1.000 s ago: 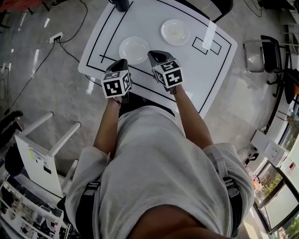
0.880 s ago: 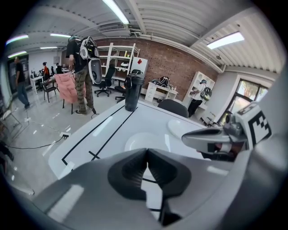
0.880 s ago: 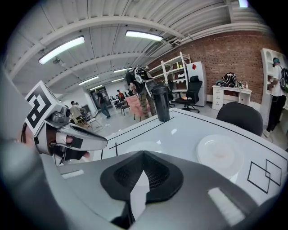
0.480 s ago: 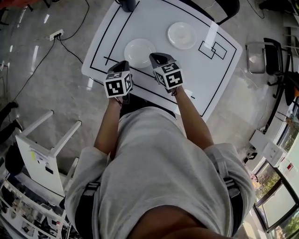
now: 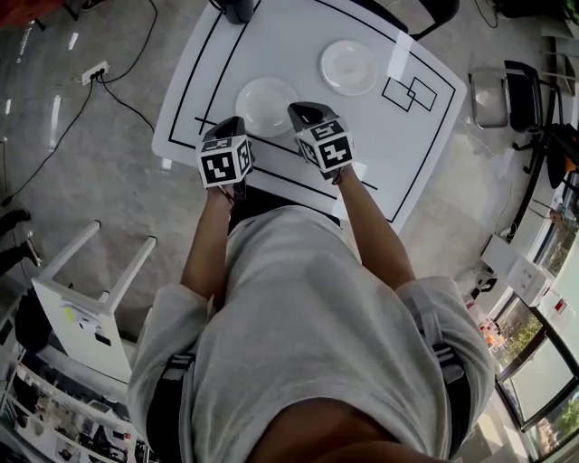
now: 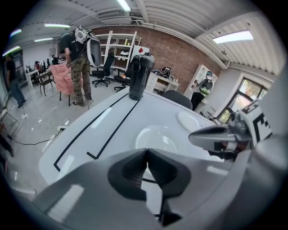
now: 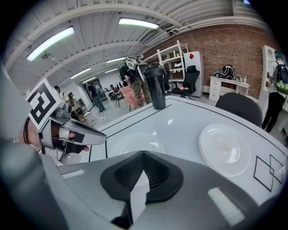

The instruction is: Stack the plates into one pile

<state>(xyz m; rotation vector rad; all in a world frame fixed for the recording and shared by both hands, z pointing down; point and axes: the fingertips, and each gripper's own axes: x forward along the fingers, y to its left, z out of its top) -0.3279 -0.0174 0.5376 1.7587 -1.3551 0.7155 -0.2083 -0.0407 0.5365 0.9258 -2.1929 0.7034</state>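
Note:
Two white plates lie apart on the white table [image 5: 416, 154]. The near plate [image 5: 267, 106] [image 6: 155, 138] [image 7: 135, 143] is just beyond both grippers. The far plate [image 5: 348, 67] [image 6: 189, 120] [image 7: 224, 149] sits further back to the right. My left gripper [image 5: 237, 122] [image 6: 146, 152] hovers at the near plate's front left edge, jaws shut and empty. At that plate's right edge is my right gripper [image 5: 298, 110] [image 7: 143, 155], also shut with nothing held. Neither gripper touches a plate.
A dark tumbler [image 5: 237, 9] [image 6: 140, 77] [image 7: 157, 88] stands at the table's far left corner. Black tape lines [image 5: 204, 68] and two small tape squares [image 5: 409, 92] mark the tabletop. A white stool [image 5: 86, 298] stands on the floor at the left; chairs [image 5: 525, 104] stand at the right.
Both grippers have come a little lower and forward toward the near plate. Plates have not moved on the table.

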